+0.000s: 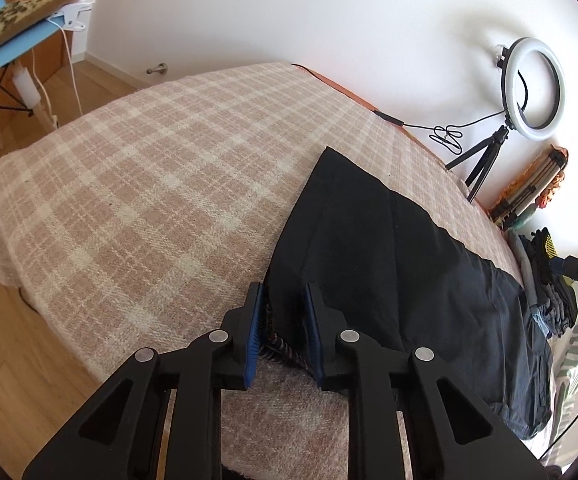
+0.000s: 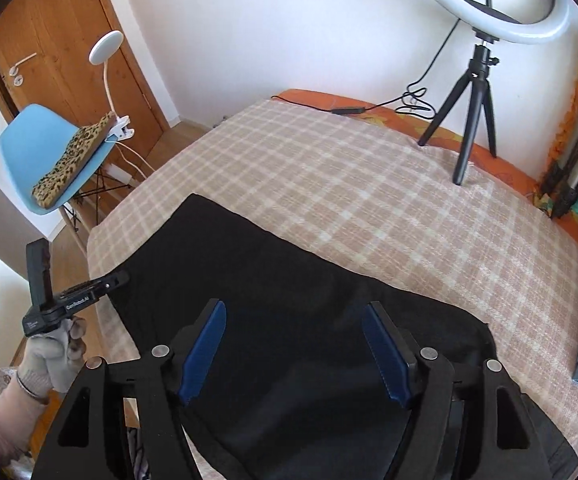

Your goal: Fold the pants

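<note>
Black pants (image 1: pixel 389 264) lie flat across a bed covered by a pink and cream plaid blanket (image 1: pixel 149 184). My left gripper (image 1: pixel 283 294) has its blue pads (image 1: pixel 255 328) on either side of the pants' near corner, with cloth bunched between them. In the right wrist view the pants (image 2: pixel 289 312) spread below my right gripper (image 2: pixel 293 312), which is wide open and hovers over the dark cloth, holding nothing. The left gripper (image 2: pixel 119 278) shows at the pants' left edge, held by a gloved hand (image 2: pixel 49 356).
A ring light on a black tripod (image 2: pixel 473 120) stands on the bed's far side, its cable (image 2: pixel 369 108) along the orange sheet edge. A blue chair with a leopard cushion (image 2: pixel 69 160) stands left by the wooden door. Other clothes (image 1: pixel 549 296) lie at the right.
</note>
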Tool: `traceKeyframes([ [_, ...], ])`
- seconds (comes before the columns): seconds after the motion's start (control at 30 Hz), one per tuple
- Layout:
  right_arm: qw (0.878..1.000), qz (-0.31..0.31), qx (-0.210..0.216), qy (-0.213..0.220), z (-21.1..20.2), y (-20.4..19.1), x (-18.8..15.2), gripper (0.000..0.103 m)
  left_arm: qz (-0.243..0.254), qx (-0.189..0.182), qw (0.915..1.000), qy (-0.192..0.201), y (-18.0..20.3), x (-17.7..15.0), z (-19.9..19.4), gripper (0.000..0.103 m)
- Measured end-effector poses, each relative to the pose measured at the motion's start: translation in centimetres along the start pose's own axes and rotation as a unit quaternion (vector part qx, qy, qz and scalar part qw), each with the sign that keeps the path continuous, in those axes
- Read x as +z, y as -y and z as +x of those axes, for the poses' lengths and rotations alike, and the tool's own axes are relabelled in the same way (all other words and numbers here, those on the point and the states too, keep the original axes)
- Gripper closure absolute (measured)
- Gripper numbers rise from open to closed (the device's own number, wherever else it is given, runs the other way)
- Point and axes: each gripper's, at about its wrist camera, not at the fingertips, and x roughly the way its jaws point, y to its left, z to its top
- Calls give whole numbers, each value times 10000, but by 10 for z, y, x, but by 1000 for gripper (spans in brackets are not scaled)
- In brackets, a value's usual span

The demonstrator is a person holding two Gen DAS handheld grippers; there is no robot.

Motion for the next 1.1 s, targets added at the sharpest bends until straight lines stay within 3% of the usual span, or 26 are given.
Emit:
traceKeyframes([
  [0.2,9977,-160,497,-437,57,-60,38,29,-428,-511,9975,219,-10,-4,-5,91],
  [0.37,9902,35,964,-1011,118,-100,67,29,-354,-746,9959,357,-2,-5,-10,92],
  [0.43,9856,-6,1074,-1303,143,-119,73,29,-191,-753,9962,398,4,-5,-10,98],
  [0.7,9740,-110,828,-2104,215,-166,81,37,165,-778,9953,556,16,-8,-13,98],
  [0.8,9727,-213,530,-2251,230,-172,80,46,246,-772,9950,579,18,-10,-13,98],
  [0.93,9756,-247,279,-2165,230,-170,79,71,373,-637,9951,664,20,-13,-16,97],
  [0.97,9758,-221,292,-2154,230,-168,78,77,415,-577,9952,676,20,-14,-17,94],
  [1.07,9767,-123,392,-2108,229,-160,77,84,513,-403,9958,647,19,-19,-17,70],
  [1.1,9771,-78,416,-2086,229,-159,77,85,477,-370,9965,587,17,-20,-15,68],
])
